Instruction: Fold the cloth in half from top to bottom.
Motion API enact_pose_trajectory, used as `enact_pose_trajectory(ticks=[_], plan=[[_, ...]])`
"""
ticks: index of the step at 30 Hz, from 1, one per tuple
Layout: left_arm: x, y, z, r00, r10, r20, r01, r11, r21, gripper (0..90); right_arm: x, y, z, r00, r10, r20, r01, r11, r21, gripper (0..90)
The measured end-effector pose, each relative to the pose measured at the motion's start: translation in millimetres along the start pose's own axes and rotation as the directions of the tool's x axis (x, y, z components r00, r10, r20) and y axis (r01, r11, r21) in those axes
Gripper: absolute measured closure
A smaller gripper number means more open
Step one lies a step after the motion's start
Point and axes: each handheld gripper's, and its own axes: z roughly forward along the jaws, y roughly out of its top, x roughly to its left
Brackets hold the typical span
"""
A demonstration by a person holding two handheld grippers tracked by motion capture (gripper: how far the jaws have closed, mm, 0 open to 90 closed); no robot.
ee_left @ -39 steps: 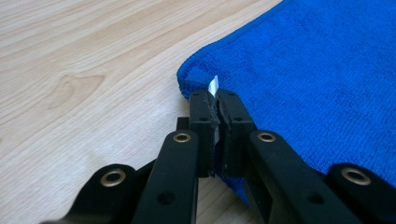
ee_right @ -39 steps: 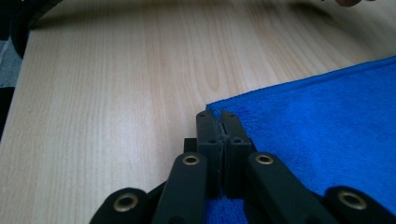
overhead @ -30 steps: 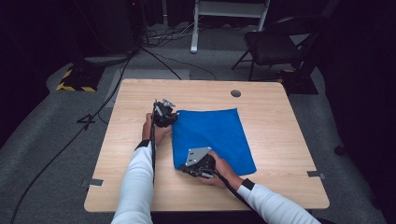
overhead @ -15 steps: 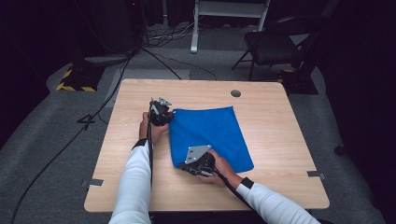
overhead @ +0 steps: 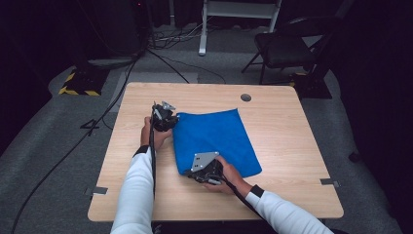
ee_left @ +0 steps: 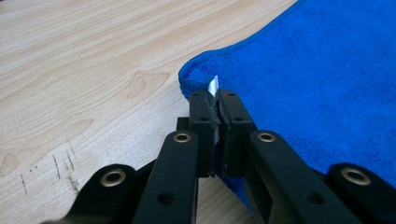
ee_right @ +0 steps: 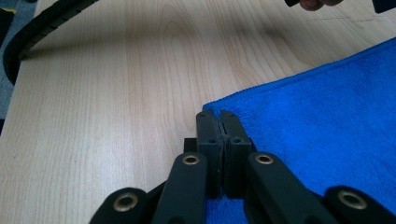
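So there's a blue cloth lying flat on the light wood table, a bit left of centre. The left tool is pinched shut on the far-left corner, where you can see the hem bunched up and a little white tag poking out between the jaws. The right tool is clamped on the near-left corner, jaws fully together with the cloth edge in them. Compared with a second ago, not much has moved: both hands sit at the same two corners, and the cloth's outline looks about the same. Hard to be sure from the high view, but the left hand may have shifted slightly. My guess is both grips are now set, and a fold or lift toward the right comes next.
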Motion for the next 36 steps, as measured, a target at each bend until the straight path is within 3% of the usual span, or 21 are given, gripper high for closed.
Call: enact_pose_trajectory(ticks=[14,21,36], plan=[[-14.2,9.9,-2.8,0.9995,0.031,0.001,-0.031,0.9994,-0.012,85.4,-1.3,-3.5,-13.5,0.9997,0.014,0.02,-0.014,1.0,-0.016,89.0],[-20.1,14.5,-2.8,0.9989,0.046,0.006,-0.046,0.9989,-0.014,85.4,-0.2,-3.6,-12.2,0.9998,0.003,0.019,-0.003,1.0,-0.01,88.9],[-21.0,18.1,-4.3,0.9984,0.055,0.014,-0.055,0.9982,-0.025,85.4,-2.4,-6.6,-17.9,0.9992,0.022,0.033,-0.021,1.0,-0.021,88.9]])
